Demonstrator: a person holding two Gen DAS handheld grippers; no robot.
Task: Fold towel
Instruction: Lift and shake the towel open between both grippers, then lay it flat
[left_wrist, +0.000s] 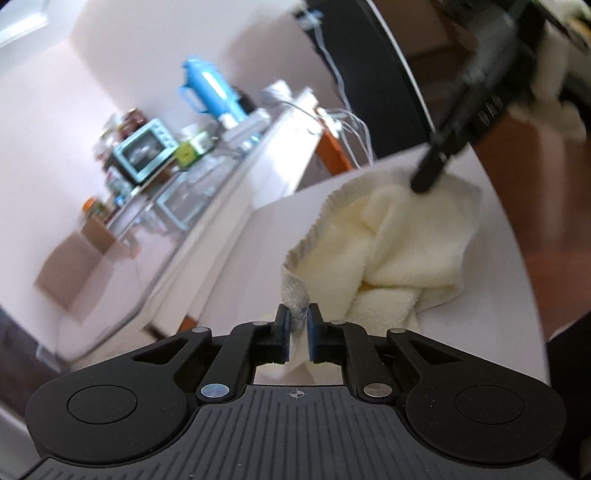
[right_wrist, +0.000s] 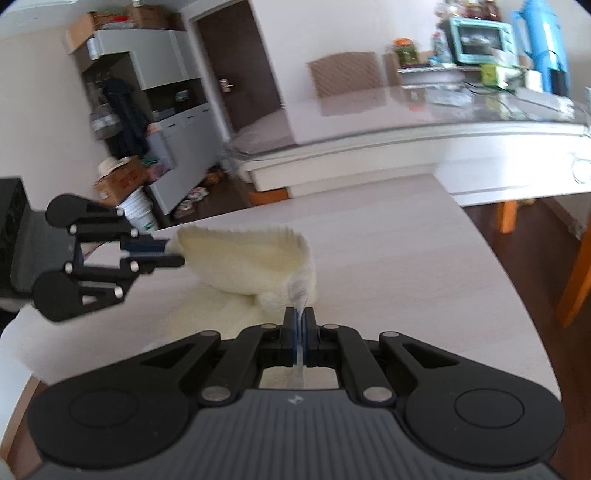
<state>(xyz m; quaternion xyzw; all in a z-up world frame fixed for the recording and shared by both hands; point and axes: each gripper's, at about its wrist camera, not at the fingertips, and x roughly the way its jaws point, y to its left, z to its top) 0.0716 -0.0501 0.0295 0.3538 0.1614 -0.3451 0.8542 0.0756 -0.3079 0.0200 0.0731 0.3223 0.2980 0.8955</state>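
Observation:
A cream towel lies bunched on the white table. My left gripper is shut on a grey-hemmed corner of the towel, lifted a little off the table. My right gripper is shut on another corner of the towel. In the right wrist view the left gripper shows at the left, pinching the towel's edge, with the edge stretched between the two grippers. In the left wrist view the right gripper shows at the towel's far corner.
A long glass-topped counter stands beyond the table with a teal toaster oven, a blue thermos and cables. Cardboard boxes and a cabinet stand further off. The wooden floor lies past the table's right edge.

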